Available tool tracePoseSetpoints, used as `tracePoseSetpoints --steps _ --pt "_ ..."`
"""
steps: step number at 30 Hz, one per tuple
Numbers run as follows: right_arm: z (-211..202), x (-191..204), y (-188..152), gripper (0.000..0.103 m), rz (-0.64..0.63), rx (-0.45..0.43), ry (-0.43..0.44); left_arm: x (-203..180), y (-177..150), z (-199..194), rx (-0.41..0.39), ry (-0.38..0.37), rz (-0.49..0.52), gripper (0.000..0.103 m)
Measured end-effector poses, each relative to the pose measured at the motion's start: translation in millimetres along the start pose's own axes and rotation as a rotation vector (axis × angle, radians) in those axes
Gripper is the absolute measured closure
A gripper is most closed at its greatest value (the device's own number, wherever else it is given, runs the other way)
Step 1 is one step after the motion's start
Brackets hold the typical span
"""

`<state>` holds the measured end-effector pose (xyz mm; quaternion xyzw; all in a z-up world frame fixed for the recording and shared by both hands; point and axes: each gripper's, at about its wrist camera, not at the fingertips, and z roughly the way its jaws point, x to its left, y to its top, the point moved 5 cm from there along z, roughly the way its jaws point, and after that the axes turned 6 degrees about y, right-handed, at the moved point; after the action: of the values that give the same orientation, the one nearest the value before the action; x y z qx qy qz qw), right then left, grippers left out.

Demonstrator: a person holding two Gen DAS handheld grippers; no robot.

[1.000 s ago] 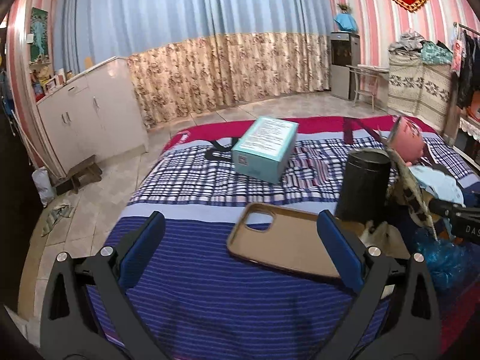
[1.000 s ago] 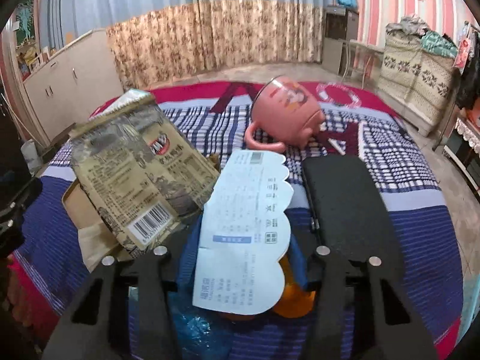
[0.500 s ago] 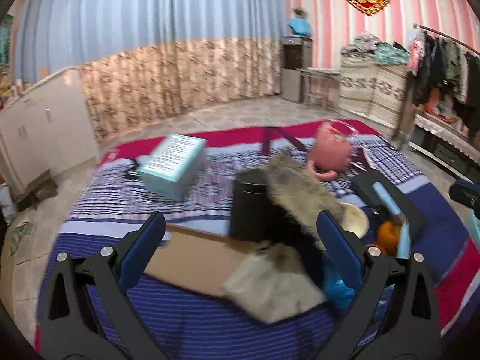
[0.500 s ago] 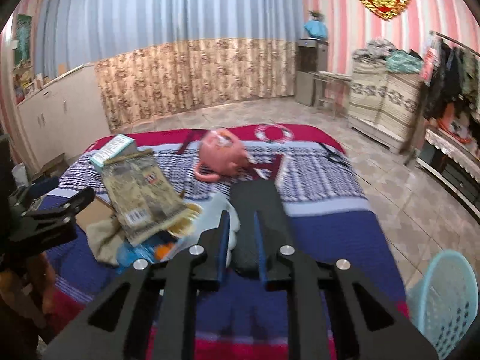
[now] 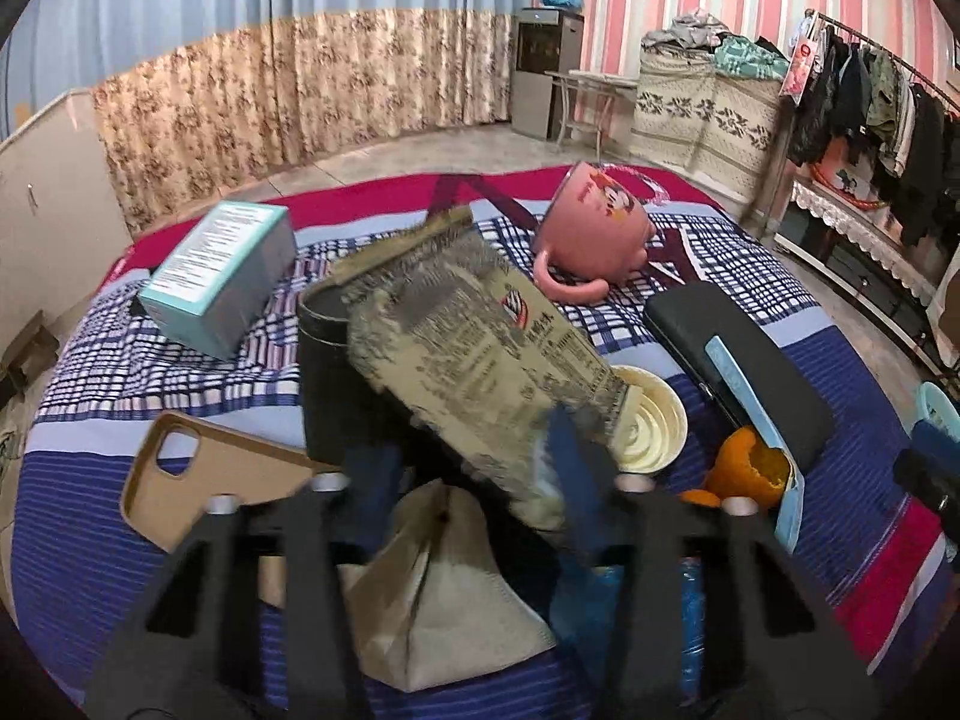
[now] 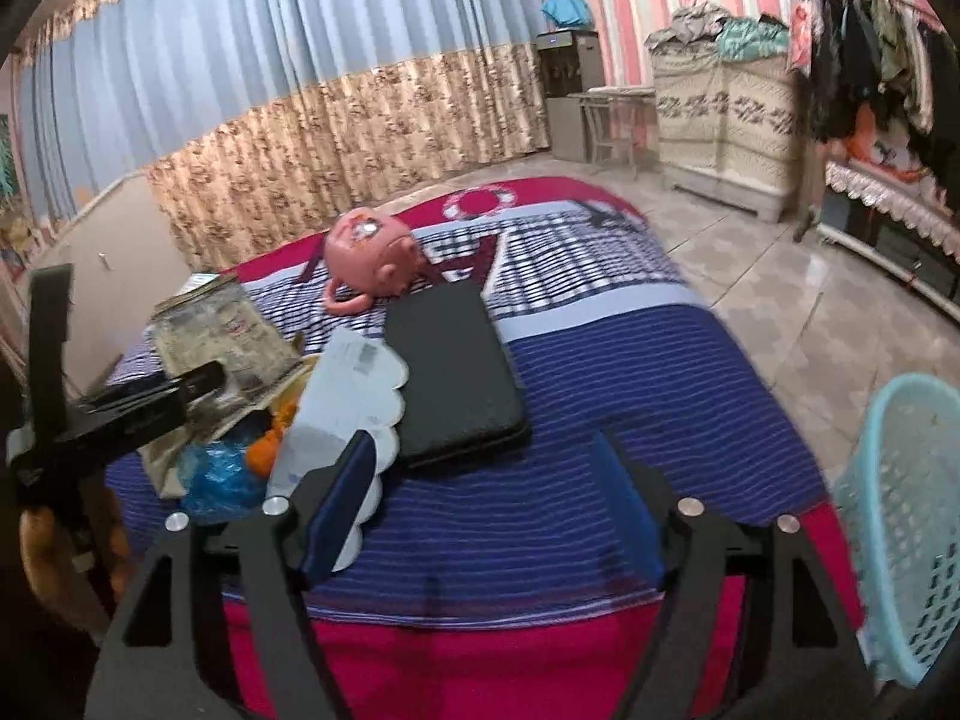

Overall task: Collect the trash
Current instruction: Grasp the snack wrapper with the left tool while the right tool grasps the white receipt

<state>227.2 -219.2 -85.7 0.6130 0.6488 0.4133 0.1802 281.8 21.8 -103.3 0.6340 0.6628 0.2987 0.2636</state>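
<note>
My left gripper (image 5: 474,462) is closing around the lower end of a crumpled grey-tan snack bag (image 5: 480,348) that leans on a black cylinder (image 5: 336,384); its jaws are still a little apart. A beige paper bag (image 5: 444,588), an orange peel (image 5: 747,468), a cream paper cup (image 5: 648,426) and blue plastic (image 5: 690,600) lie around it. My right gripper (image 6: 486,504) is open and empty over the bed's near edge. A white paper slip (image 6: 348,390) lies beside its left finger. A light blue trash basket (image 6: 900,528) stands at the right.
A pink mug (image 5: 594,228) lies on its side on the striped bedspread (image 6: 600,390). A teal box (image 5: 222,276), a tan phone case (image 5: 198,480) and a black flat case (image 5: 738,354) also lie there. Clothes rack and cabinets stand far right.
My left gripper has moved in and narrowed around the snack bag. My right gripper has opened, released the paper slip and swung right toward the basket.
</note>
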Motion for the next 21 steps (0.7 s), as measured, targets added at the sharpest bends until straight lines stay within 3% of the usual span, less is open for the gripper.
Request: tracePoseSetpoints --steps 2,6,11,17,21 --pt "7.2 11.8 -5.8 0.029 -0.012 0.018 0.022 0.2 0.7 -4.2 -0.015 -0.009 -0.001 0.086" --pt "27.8 30.2 -18.3 0.029 -0.007 0.061 0.088 2.0 5.1 -26.0 -0.083 -0.011 0.011 0.098" --pt "55.0 51.3 -29.5 0.029 -0.002 0.114 0.137 7.2 4.2 -59.9 -0.167 -0.002 0.060 0.099" --pt "69.9 57.2 -35.0 0.029 0.048 0.140 0.168 25.8 -7.1 -78.8 -0.167 0.034 0.067 0.100" --pt "59.9 58.5 -26.4 0.024 0.076 0.100 0.158 36.6 -14.2 -84.9 -0.161 0.059 0.058 0.100"
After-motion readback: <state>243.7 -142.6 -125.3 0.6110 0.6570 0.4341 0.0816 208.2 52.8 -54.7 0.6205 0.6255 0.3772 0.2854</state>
